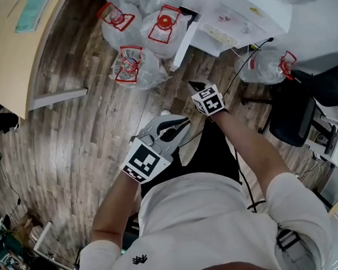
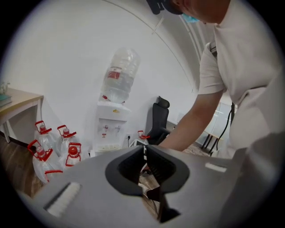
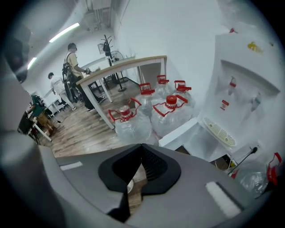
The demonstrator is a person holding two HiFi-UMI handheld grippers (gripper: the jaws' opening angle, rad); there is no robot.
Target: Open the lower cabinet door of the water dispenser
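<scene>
Status: the lower cabinet door [image 1: 182,46] of the water dispenser [image 1: 247,10] stands swung out from the cabinet front, toward the water jugs [image 1: 145,30] on the floor. The right gripper view shows a dark gap behind it.

Judgement: the opening is done, or all but done. How wide it should go cannot be told.

Your right gripper [image 3: 141,149] has its jaws together with nothing between them, well apart from the door. Your left gripper [image 2: 144,150] is the same: jaws together, empty, pointed across the room at the dispenser. Neither touches anything.

Left for you, by this reading: at most a check that the door holds open.
</scene>
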